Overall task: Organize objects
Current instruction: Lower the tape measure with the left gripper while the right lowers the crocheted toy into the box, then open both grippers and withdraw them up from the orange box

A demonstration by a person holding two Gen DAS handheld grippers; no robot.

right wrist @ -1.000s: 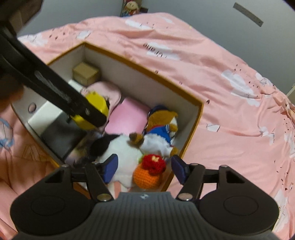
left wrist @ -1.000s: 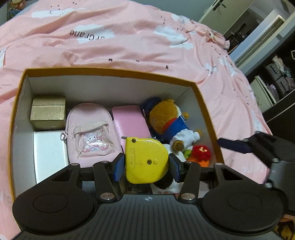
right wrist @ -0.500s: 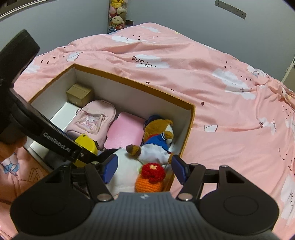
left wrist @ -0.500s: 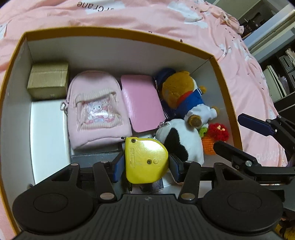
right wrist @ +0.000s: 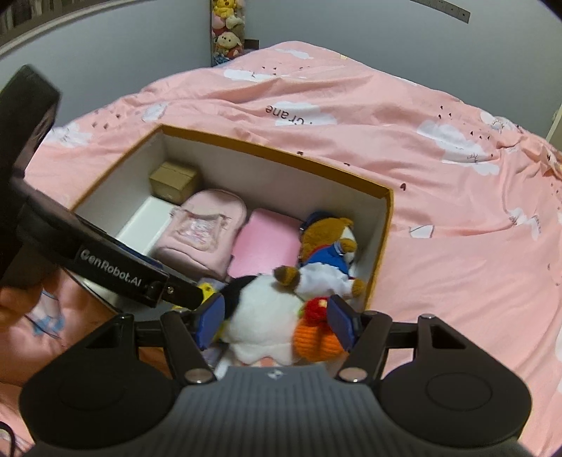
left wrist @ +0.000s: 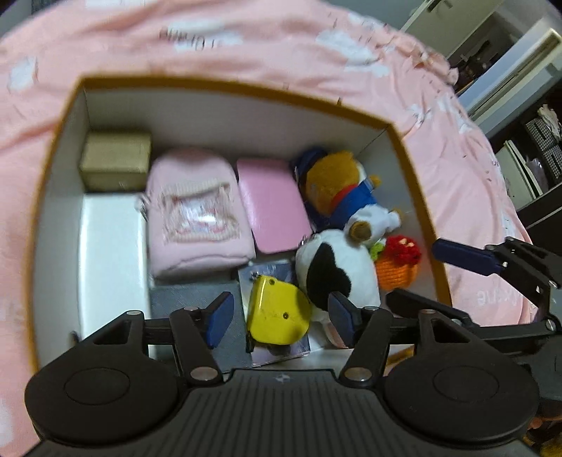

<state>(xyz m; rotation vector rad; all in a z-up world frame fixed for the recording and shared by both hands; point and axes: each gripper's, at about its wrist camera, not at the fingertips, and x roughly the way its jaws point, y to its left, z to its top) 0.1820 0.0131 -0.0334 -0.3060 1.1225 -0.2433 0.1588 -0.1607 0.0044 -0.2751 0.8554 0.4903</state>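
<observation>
Yellow tape measure (left wrist: 277, 313) — pink backpack (left wrist: 196, 218) — black-and-white plush (left wrist: 333, 267).

Three plush toys (left wrist: 337, 274), two pink pouches (left wrist: 196, 218), one tape measure (left wrist: 277, 316).

Pink bedspread (right wrist: 439, 246) — stacked plushies (right wrist: 228, 31)

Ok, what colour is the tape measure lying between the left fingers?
Yellow. The tape measure shows best in the left wrist view.
</observation>
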